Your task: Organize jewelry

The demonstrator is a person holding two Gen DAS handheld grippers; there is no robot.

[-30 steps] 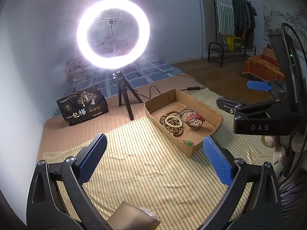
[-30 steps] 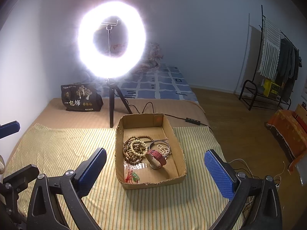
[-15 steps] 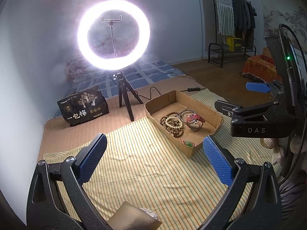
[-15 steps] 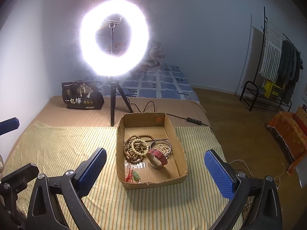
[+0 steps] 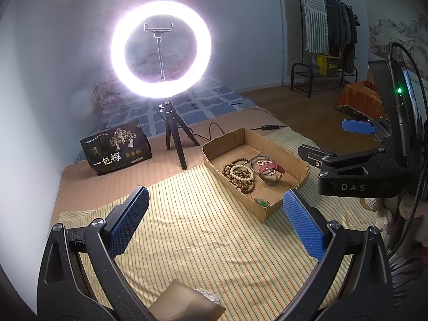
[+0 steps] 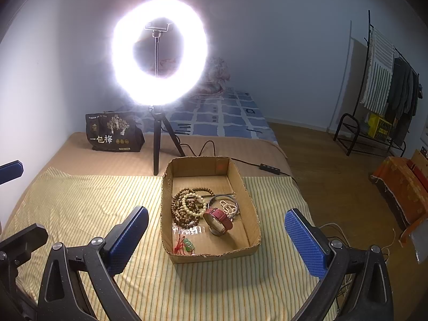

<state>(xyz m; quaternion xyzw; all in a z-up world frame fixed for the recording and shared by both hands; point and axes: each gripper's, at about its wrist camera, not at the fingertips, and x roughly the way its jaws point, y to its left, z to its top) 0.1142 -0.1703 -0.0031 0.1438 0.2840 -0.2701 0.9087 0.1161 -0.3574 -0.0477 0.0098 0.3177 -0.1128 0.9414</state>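
A shallow cardboard box point(image 6: 251, 211) stands on the striped yellow cloth point(image 6: 80, 200). It holds brown and cream bead bracelets point(image 6: 187, 206), a red-strap watch point(image 6: 219, 218), a pearl bracelet point(image 6: 230, 207), a metal bangle and a green pendant on red cord point(image 6: 187, 246). The box also shows in the left wrist view point(image 5: 291, 160), with the beads point(image 5: 239, 174) and watch point(image 5: 271, 171). My right gripper point(image 6: 216, 238) is open and empty, held above the box's near end. My left gripper point(image 5: 214, 224) is open and empty, left of the box. The right gripper's body point(image 5: 355, 171) shows at the right of the left wrist view.
A lit ring light on a black tripod point(image 6: 157, 144) stands behind the box, with its cable and switch point(image 6: 270, 168) to the right. A black printed bag point(image 6: 112, 135) leans at the back left. A brown cushion point(image 5: 184, 302) lies near my left gripper. The bed's right edge drops to wooden floor point(image 6: 334, 187).
My right gripper has moved slightly forward and up, so the box sits a little lower in its view. My left gripper has barely moved. Both stay open.
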